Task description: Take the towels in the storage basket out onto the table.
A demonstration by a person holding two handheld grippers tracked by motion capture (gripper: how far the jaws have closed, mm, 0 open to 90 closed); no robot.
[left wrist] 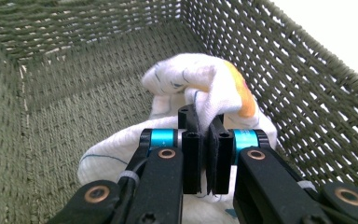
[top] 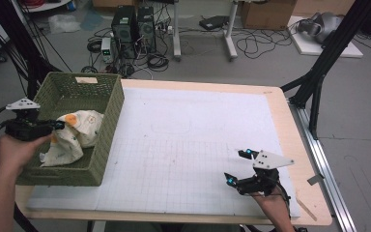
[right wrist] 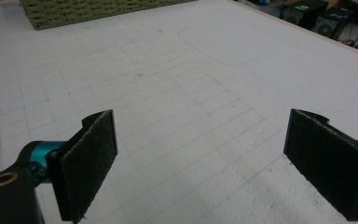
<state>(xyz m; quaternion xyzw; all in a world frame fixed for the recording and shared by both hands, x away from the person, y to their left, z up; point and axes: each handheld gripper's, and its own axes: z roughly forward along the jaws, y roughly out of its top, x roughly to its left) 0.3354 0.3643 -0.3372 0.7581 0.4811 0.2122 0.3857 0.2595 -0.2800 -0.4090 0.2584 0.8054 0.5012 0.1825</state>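
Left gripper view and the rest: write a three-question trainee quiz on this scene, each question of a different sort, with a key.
1. True or false: the left hand-held gripper is shut on the white cloth.
2. Where does the cloth lie? A) on the gridded mat B) in the green woven basket C) on the floor
3. Fill in: the jaws of the right hand-held gripper stand ____ over the gridded mat.

Key: 1 true; the jaws pinch a fold of cloth. 2 B. 3 open, with nothing between them.
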